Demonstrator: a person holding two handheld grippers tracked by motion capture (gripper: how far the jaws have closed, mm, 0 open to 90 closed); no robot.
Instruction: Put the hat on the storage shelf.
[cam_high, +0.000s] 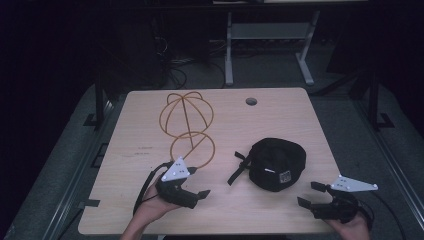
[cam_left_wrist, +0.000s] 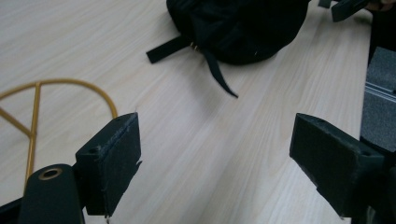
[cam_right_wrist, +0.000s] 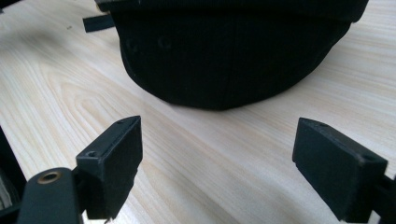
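Your high view looks forward and down from above your side of the desk (cam_high: 150, 145). Each tool camera sits low, looking along its own jaws. The left tool (cam_left_wrist: 215, 163) camera sees the black cap (cam_left_wrist: 238, 28) ahead; the right tool (cam_right_wrist: 217, 163) camera sees it close ahead. All three views share it.

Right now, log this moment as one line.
left gripper: open, empty | right gripper: open, empty, facing black cap | cap: on table, untouched | gold wire stand: left of cap
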